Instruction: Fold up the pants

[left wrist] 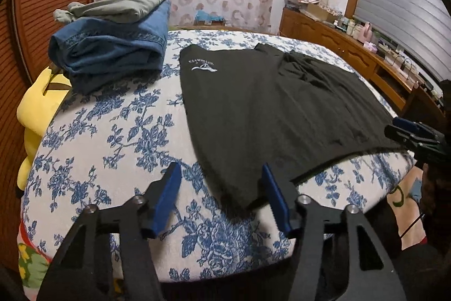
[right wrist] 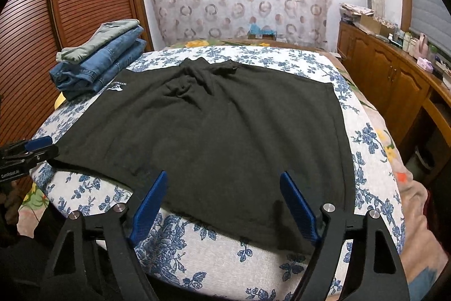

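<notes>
Pants [right wrist: 214,131] corner between apart left tool [left wrist: 221,174] pads, seemingly untouched.

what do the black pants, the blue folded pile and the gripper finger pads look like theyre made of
Black pants: probably soft knit, cotton-like jersey; matte, limp wrinkles, white printed logo.
Blue folded pile: looks like denim; faded blue weave, stitched seams, thick stiff folds.
Finger pads: likely blue plastic or rubber; ridged look, smooth edges, hard to tell which.
</notes>
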Available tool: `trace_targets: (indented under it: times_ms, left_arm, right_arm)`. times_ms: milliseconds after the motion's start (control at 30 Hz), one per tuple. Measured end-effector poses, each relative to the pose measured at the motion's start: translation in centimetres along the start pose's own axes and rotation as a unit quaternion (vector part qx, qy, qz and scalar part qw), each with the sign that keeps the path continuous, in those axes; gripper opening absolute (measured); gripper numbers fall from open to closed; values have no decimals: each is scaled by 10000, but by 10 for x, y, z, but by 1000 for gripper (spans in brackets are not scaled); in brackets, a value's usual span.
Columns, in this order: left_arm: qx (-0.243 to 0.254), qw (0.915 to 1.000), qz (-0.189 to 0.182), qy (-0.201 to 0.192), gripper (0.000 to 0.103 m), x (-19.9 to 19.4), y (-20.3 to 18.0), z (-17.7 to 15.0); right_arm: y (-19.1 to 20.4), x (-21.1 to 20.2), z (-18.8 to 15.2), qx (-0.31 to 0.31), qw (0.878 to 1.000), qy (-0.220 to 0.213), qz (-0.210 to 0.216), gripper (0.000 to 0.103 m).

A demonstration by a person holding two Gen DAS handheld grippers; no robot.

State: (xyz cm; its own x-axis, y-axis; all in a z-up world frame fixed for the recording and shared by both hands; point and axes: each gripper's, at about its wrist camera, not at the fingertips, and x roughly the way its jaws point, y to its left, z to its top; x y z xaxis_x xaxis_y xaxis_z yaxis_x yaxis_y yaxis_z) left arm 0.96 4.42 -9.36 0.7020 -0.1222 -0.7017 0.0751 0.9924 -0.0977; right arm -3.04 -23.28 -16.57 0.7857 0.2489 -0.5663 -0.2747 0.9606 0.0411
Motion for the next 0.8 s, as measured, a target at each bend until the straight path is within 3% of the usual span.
trace_targets:
  times_ms: [133,400,567,633,800]
  left_arm:
    - [36,10000,-8,77,50,1,-2,-4]
    - [68,9997,-143,176,49,3,-9,-9]
    - [3,9996,-225,160,31,3,-6,-8]
    - [2,9993,-318,178,18,3,-5,-8]
    - [-29,9990,-453,40,8,-3,-5,-6]
  right_arm:
    - [4,-5,-2,-5,10000,-2,-13,83]
    - [12,-17,-11,0,10000,-19,-5,83]
    - [10,-7,-9,-40,10000,2,18,83]
    - [4,0,-4,-45,10000,58,37,79]
    - [0,6,4,-86,9998,152,36,76]
